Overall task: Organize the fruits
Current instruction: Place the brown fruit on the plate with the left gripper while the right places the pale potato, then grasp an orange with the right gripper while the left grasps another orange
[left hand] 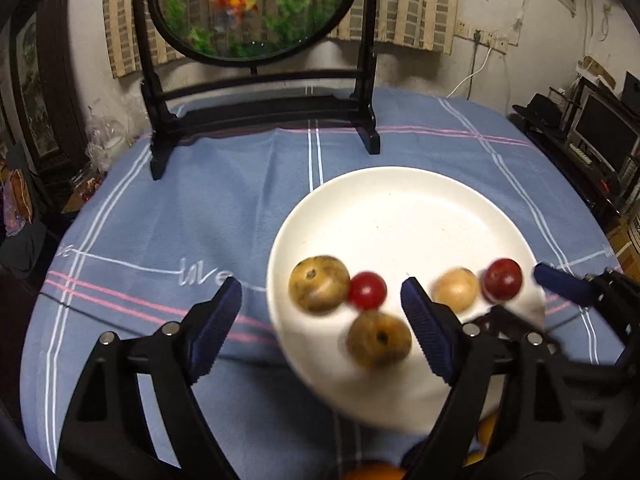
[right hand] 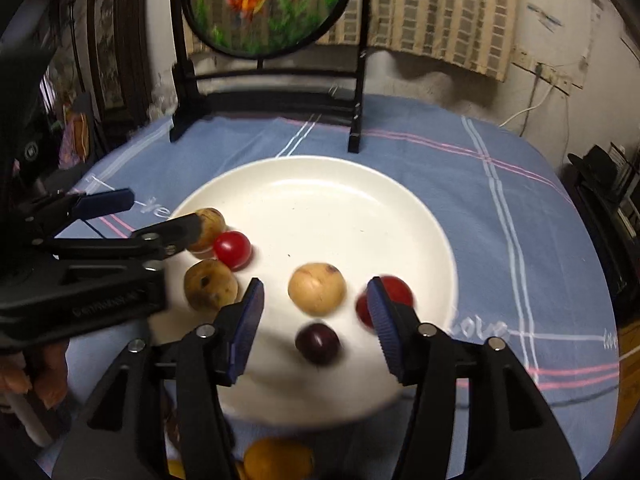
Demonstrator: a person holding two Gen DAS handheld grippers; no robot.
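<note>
A white plate [left hand: 400, 208] [right hand: 320, 192] sits on the blue cloth and holds several small fruits. In the left wrist view two brown fruits [left hand: 319, 283] [left hand: 378, 339], a red tomato [left hand: 367, 290], a pale fruit [left hand: 456, 289] and a red fruit [left hand: 503, 280] show. In the right wrist view a pale fruit [right hand: 317, 289], a dark plum [right hand: 318, 343] and a red fruit [right hand: 396, 292] lie between and beside my fingers. My left gripper [left hand: 322, 320] is open and empty above the plate's near left edge. My right gripper [right hand: 316, 320] is open and empty above the plate's near edge.
A black stand with a round goldfish panel [left hand: 256, 8] [right hand: 268, 4] stands at the back of the table. Orange fruits [right hand: 278, 460] [left hand: 374, 472] lie off the plate at the near edge. Furniture [left hand: 600, 136] stands to the right.
</note>
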